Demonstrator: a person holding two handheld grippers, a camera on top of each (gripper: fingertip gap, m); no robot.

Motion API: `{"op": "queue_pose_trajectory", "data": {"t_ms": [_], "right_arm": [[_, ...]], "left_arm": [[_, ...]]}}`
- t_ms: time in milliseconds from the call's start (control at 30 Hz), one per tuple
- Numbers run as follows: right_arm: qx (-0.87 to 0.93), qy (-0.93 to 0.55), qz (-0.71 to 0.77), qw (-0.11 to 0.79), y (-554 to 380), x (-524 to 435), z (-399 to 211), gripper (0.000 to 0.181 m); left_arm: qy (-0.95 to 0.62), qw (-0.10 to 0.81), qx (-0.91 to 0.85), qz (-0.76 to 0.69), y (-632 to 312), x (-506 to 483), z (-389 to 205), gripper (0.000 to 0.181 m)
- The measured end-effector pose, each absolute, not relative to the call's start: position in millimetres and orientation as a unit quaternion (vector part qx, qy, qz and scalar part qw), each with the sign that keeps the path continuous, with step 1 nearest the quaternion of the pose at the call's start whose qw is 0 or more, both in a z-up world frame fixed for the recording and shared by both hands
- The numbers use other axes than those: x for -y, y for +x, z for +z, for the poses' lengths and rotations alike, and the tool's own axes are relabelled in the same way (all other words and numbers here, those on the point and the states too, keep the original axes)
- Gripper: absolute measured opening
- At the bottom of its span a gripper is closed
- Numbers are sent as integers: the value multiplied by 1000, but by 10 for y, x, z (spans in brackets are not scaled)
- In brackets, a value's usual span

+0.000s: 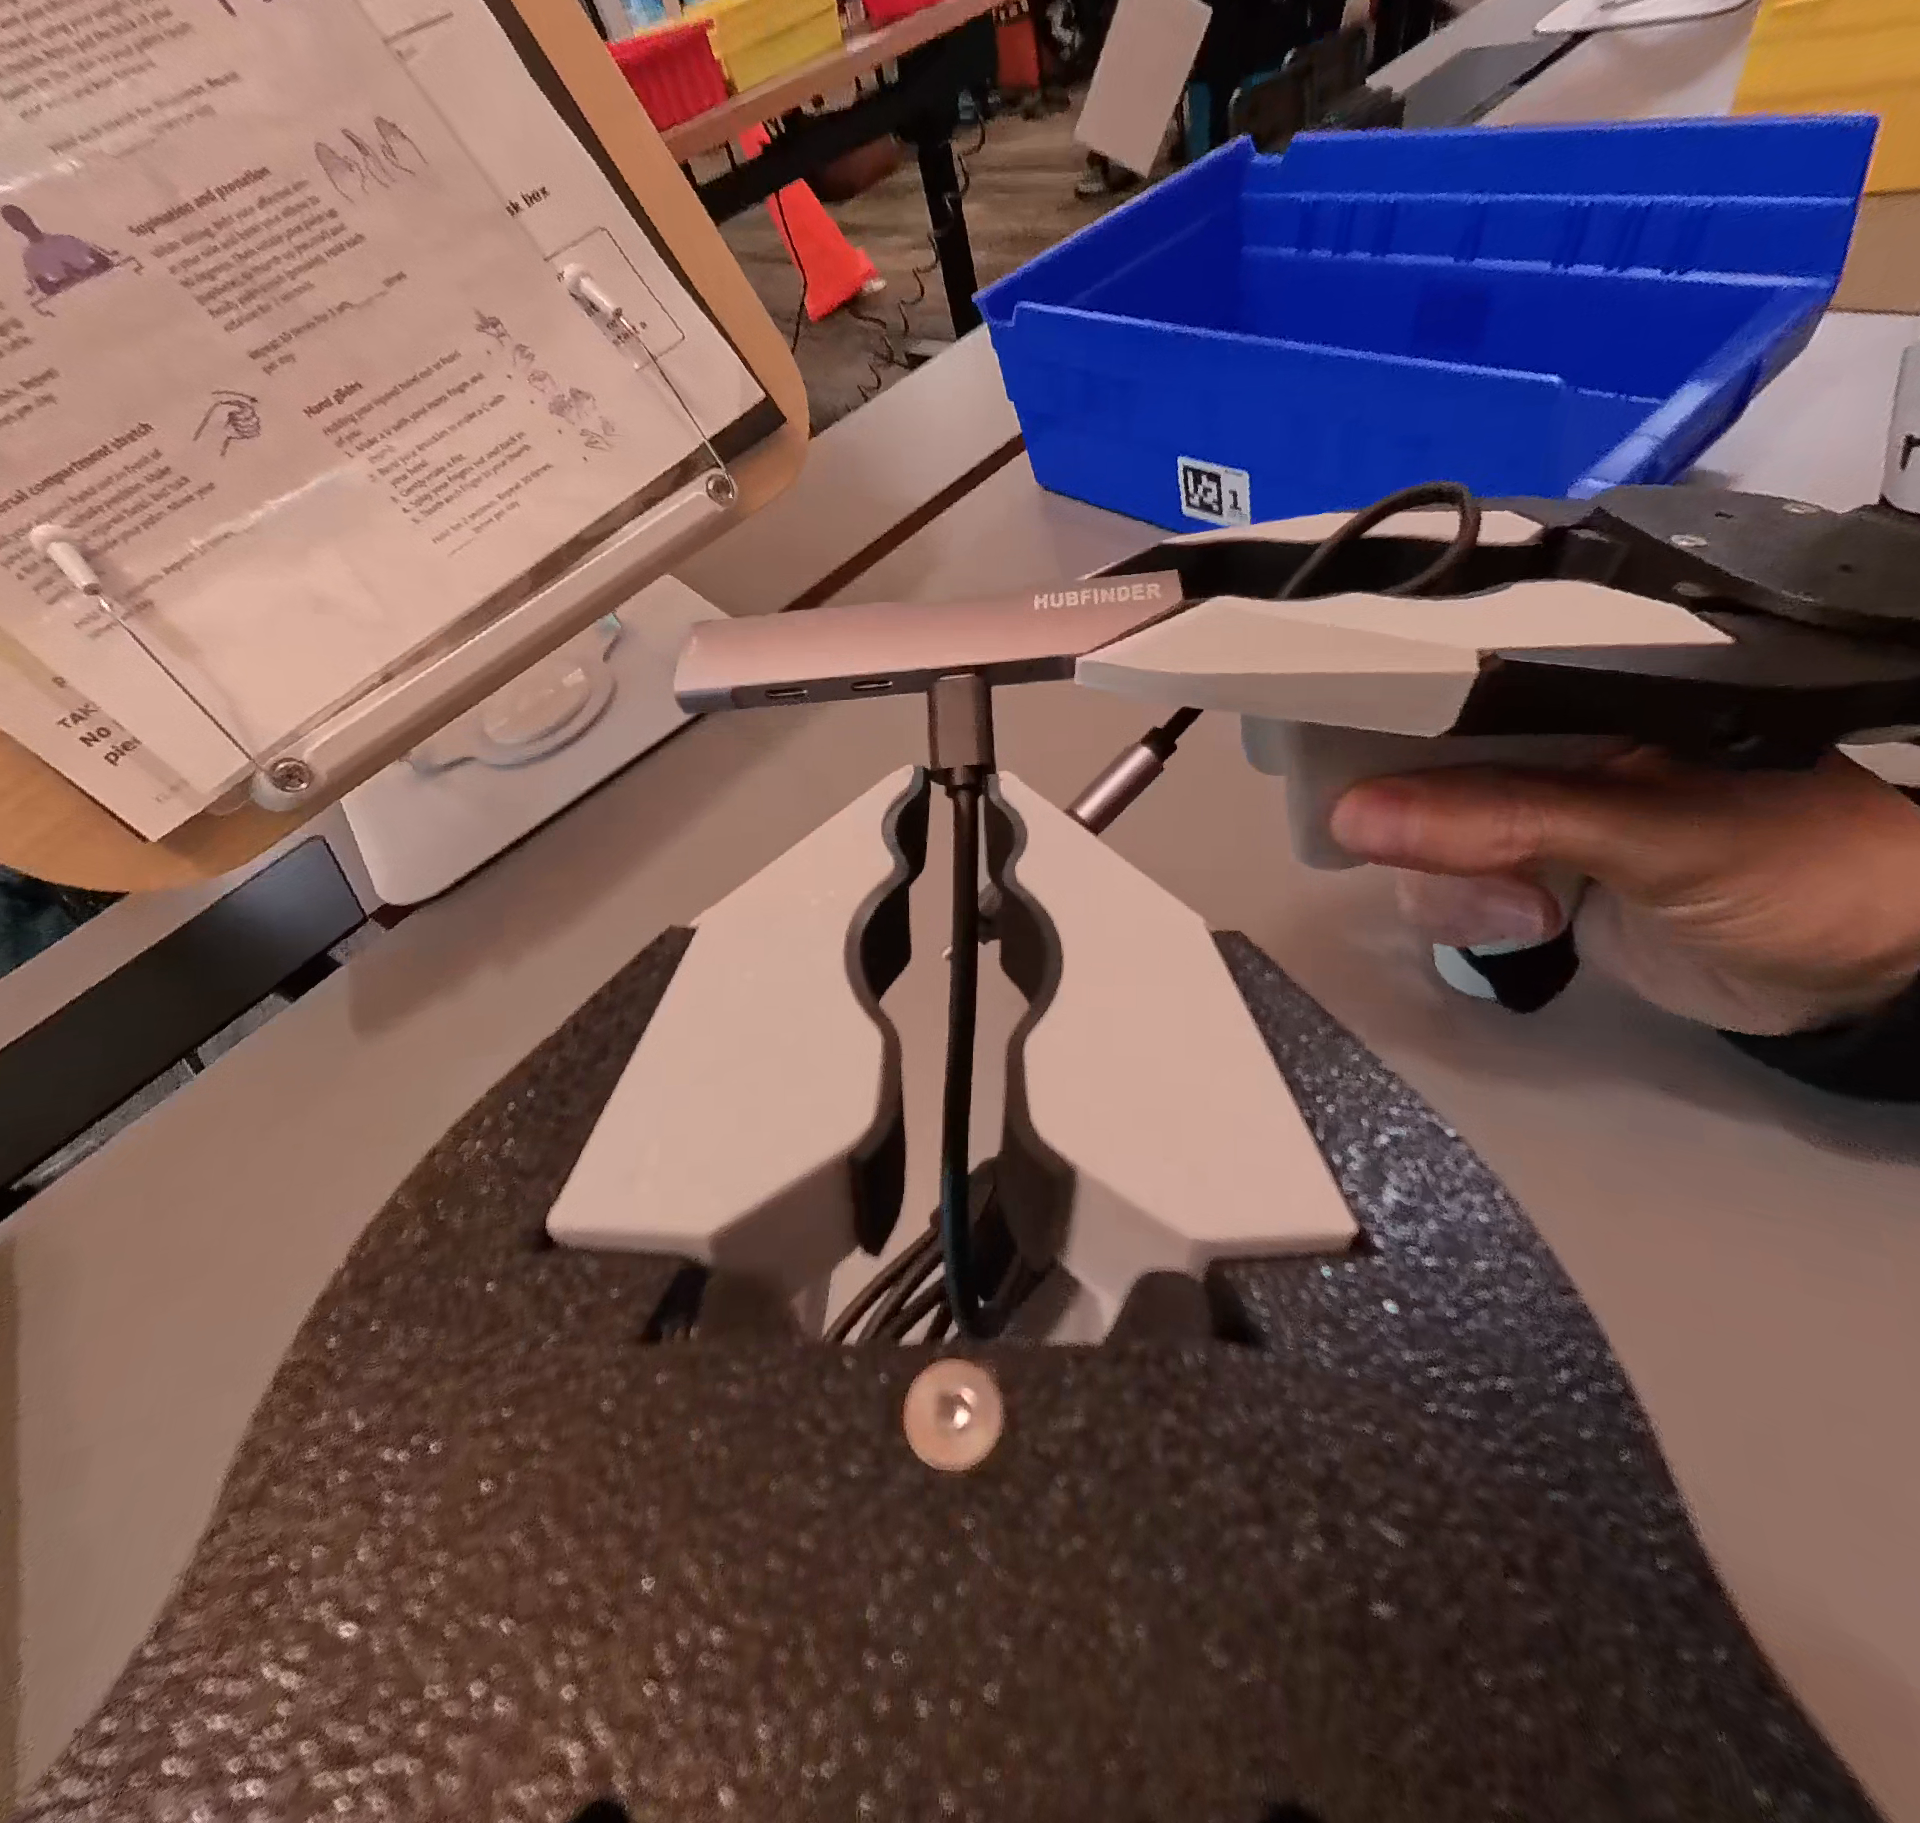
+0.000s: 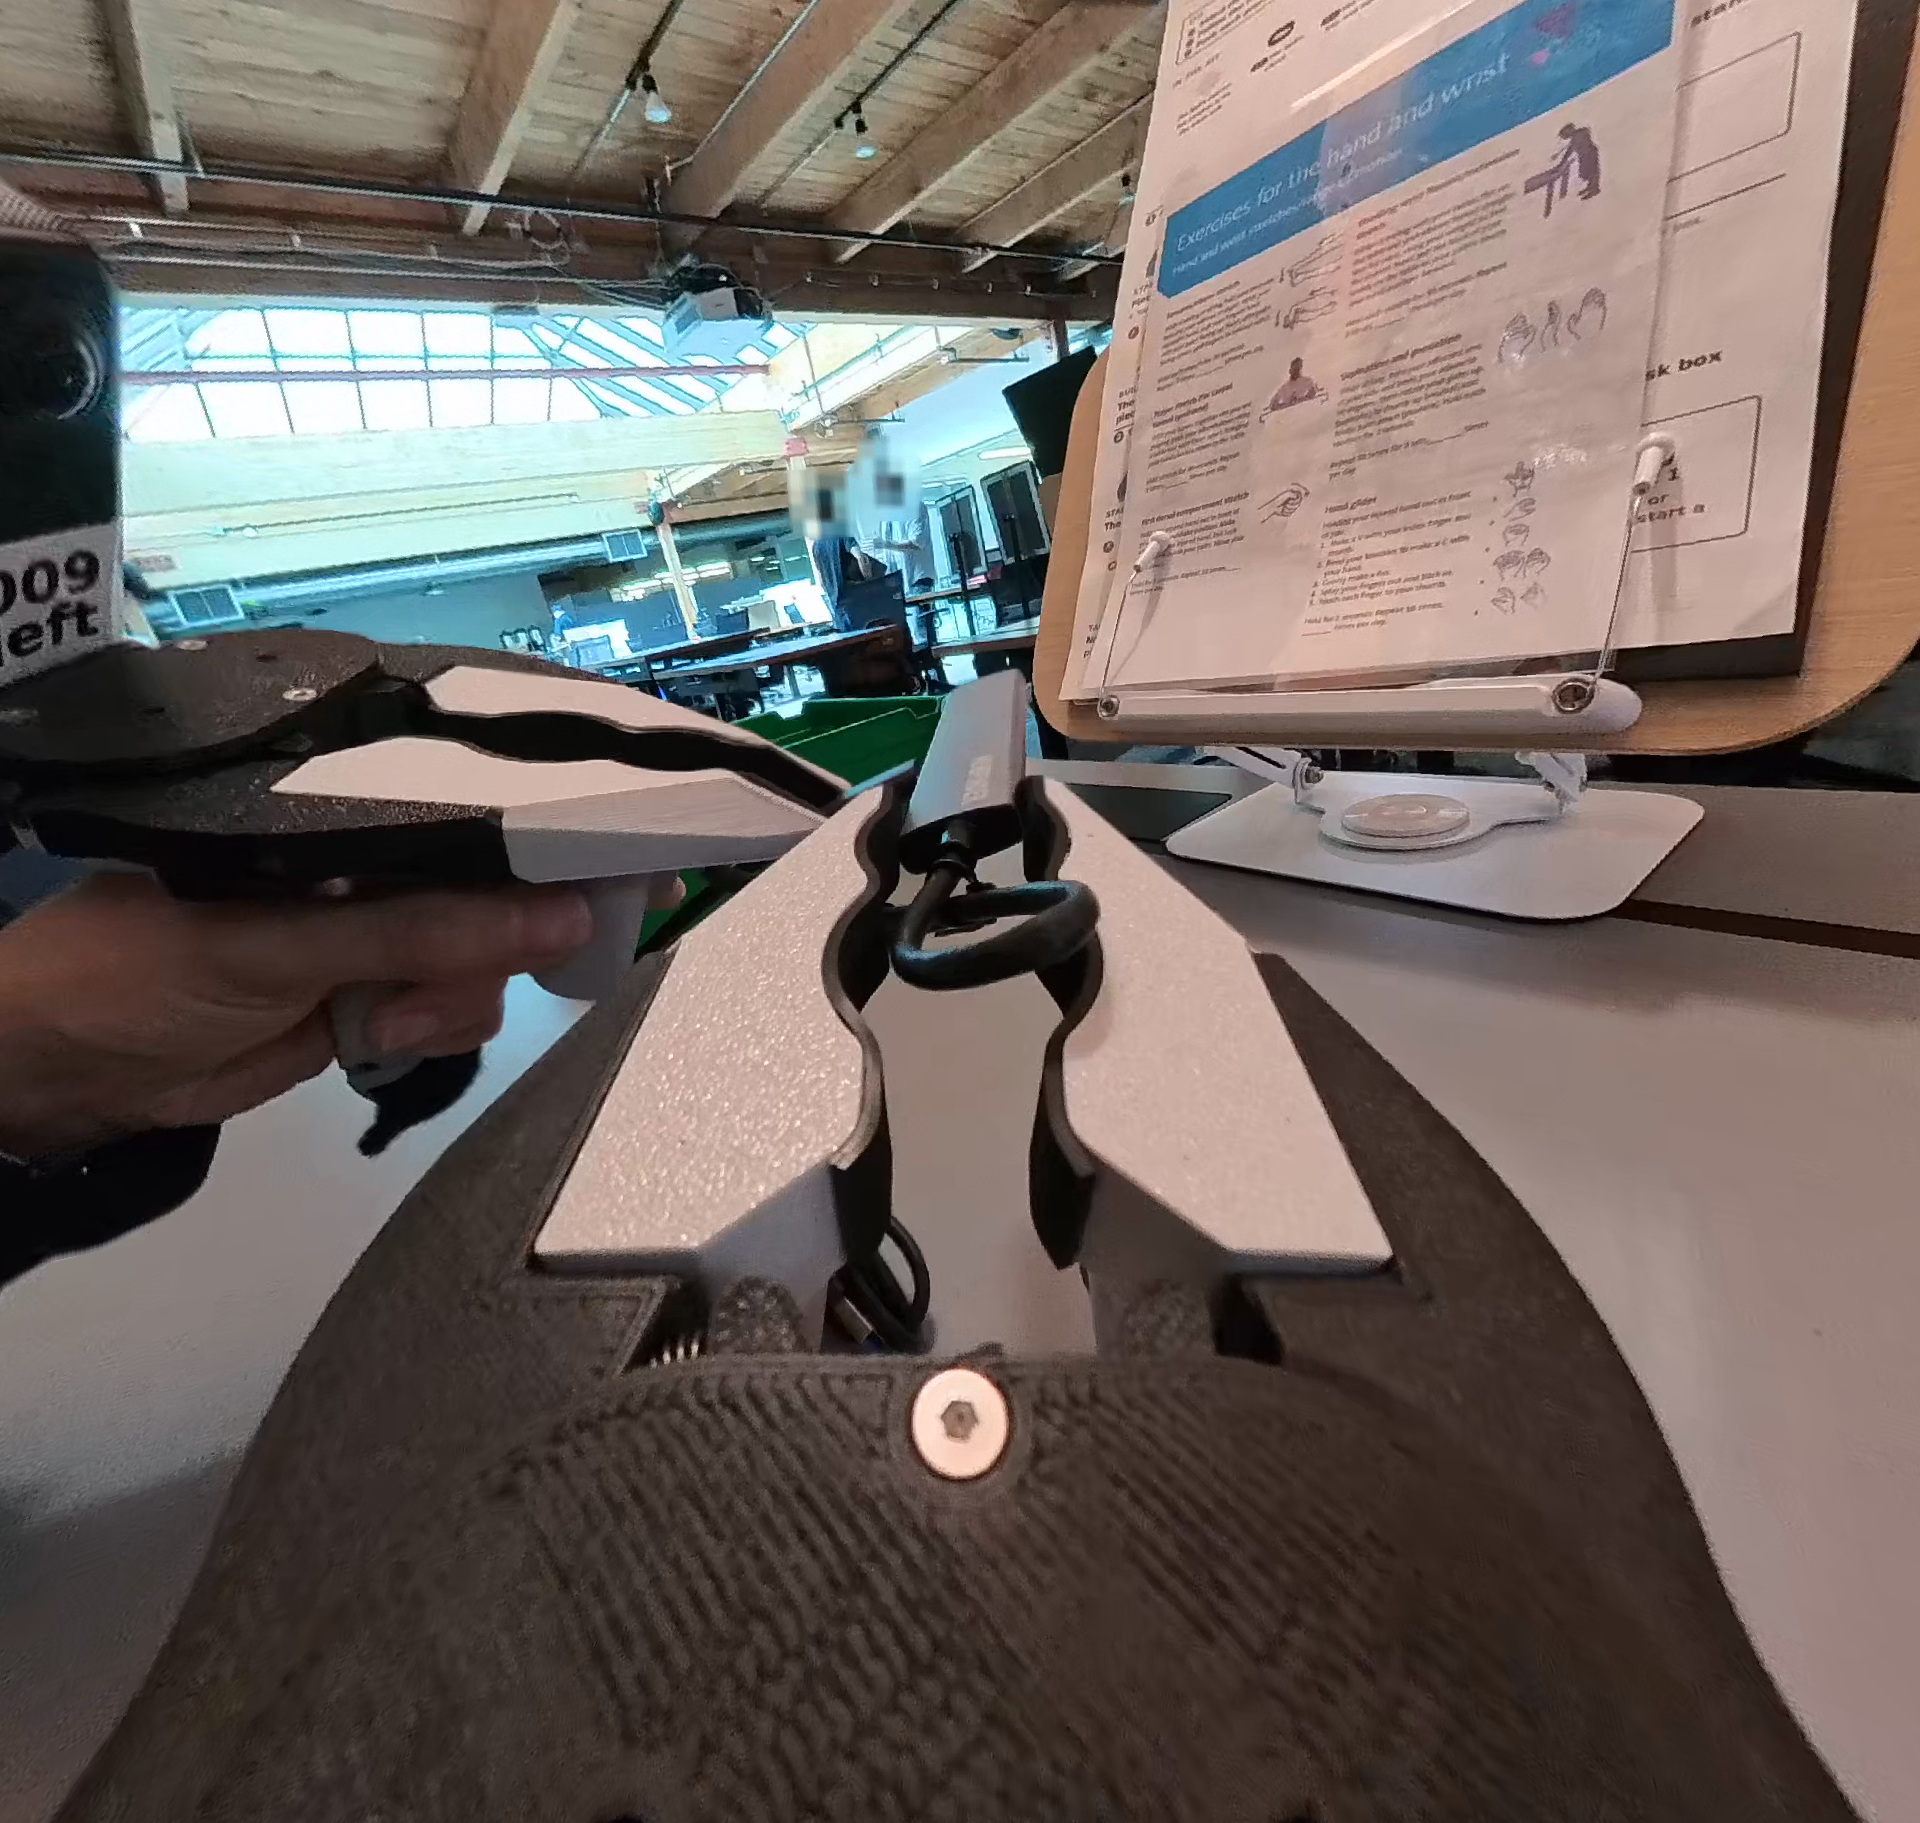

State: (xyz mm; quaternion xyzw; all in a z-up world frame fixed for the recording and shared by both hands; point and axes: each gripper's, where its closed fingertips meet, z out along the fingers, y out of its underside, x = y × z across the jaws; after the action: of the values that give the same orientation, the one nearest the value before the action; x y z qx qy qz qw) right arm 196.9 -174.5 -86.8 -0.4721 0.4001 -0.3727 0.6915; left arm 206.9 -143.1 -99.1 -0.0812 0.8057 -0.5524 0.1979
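Observation:
My left gripper [image 1: 956, 786] is shut on a thin black cable [image 1: 961, 994] just below its grey plug [image 1: 958, 724]. The plug sits in a side port of a flat grey hub [image 1: 883, 646]. My right gripper [image 1: 1132, 620] comes in from the right and is shut on the hub's far end, holding it level above the table. In the right wrist view that gripper [image 2: 961, 797] clamps the hub [image 2: 971, 734] end-on, and the hub's own black cable [image 2: 987, 926] loops between the fingers. The left gripper [image 2: 800, 786] shows at the left, touching the hub's side.
A blue bin [image 1: 1403, 319] stands on the grey table [image 1: 1558, 1202] behind the hub. A wooden document stand with printed sheets [image 1: 312, 319] is at the left; it also shows in the right wrist view [image 2: 1403, 371] on a white base [image 2: 1434, 838]. A yellow bin [image 1: 1839, 7] is far right. Across from one pair of fingers to the other is roughly 4 centimetres.

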Motion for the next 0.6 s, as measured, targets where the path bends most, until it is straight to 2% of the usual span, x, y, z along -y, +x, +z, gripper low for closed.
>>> {"op": "queue_pose_trajectory", "data": {"t_ms": [300, 600], "right_arm": [[-399, -485, -381, 678, 1981, 1724, -918, 23], [-386, -502, -426, 646, 1965, 1732, -890, 23]], "left_arm": [[-54, 262, -777, -570, 2085, 1425, -859, 5], [-34, 253, -810, -527, 2097, 1433, -852, 5]]}}
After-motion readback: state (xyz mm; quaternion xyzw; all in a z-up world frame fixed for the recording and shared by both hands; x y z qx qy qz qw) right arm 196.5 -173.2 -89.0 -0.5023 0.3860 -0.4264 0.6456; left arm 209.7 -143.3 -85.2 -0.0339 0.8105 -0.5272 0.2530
